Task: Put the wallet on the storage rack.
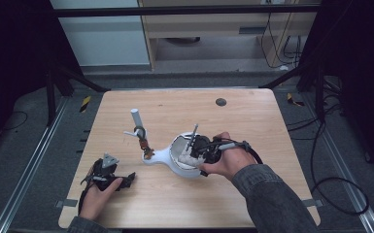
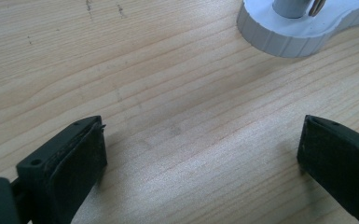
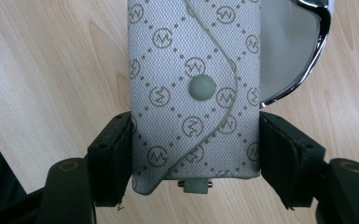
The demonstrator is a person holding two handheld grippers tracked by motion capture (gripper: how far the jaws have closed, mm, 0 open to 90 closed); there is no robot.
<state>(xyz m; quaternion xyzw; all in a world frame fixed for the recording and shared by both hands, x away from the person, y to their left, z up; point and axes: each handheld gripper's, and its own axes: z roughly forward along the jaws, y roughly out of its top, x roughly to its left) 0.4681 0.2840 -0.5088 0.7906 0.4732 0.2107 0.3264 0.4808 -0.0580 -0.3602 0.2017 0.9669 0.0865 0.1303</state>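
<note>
A grey pouch [image 3: 193, 93] with a monogram pattern and a round snap sits between the jaws of my right gripper [image 3: 193, 158], which is shut on its two sides. Under the pouch's far end is a chrome-rimmed round dish [image 3: 289, 46]. In the high view the right gripper [image 1: 198, 151] is over that dish [image 1: 177, 145], part of a white stand [image 1: 158, 156] with an upright post [image 1: 136, 119] carrying small hooks. My left gripper [image 1: 127, 179] rests on the table at the front left, open and holding nothing. In the left gripper view its jaws [image 2: 200, 154] stand wide apart, facing the stand's white base [image 2: 289, 32].
The wooden table [image 1: 252, 184] has a small dark round spot [image 1: 220, 102] near its far edge. Black frame struts rise at both far corners. Cables [image 1: 340, 194] lie on the floor to the right.
</note>
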